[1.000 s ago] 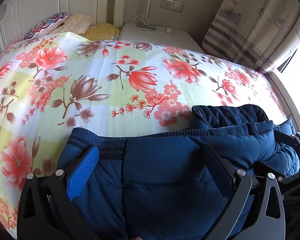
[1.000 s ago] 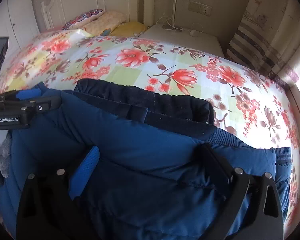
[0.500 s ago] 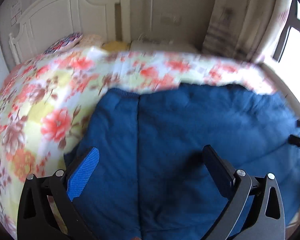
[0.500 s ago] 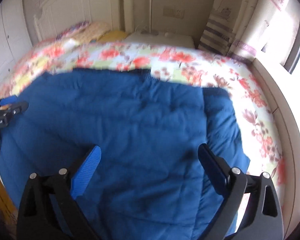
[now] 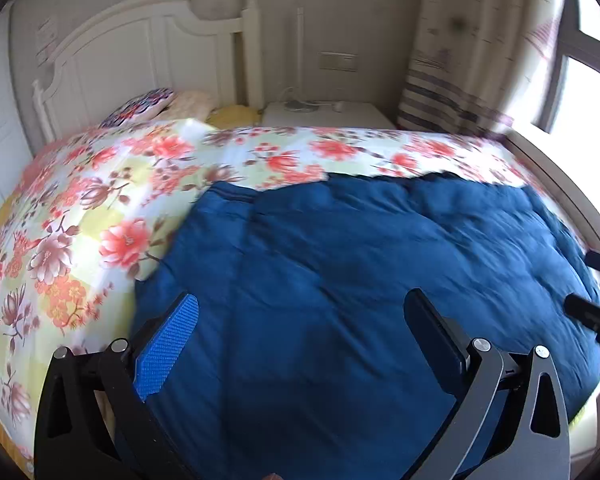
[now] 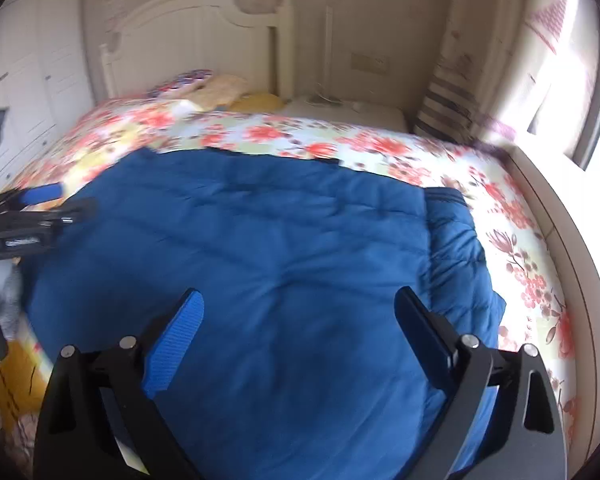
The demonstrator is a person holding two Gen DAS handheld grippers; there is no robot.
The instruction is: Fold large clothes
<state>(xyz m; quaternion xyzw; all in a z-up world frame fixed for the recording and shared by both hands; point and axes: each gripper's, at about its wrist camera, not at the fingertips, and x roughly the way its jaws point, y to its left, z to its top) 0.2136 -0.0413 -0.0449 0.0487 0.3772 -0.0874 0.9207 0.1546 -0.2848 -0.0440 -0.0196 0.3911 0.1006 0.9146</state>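
Note:
A dark blue padded jacket lies spread flat on the floral bedspread, near the bed's front edge. My left gripper hovers open above its near left part, with nothing between the fingers. In the right wrist view the jacket fills the middle, one folded sleeve or side panel lying along its right edge. My right gripper is open over the jacket and holds nothing. Each gripper also shows in the other's view: the right gripper at the far right, the left gripper at the far left.
A white headboard and pillows stand at the far end of the bed. A white nightstand and a patterned curtain sit beyond, with a bright window to the right. White wardrobe doors line the left.
The jacket, bunched close under both grippers a second ago, now lies spread flat on the bed. Both grippers have risen and pulled back from it, still open.

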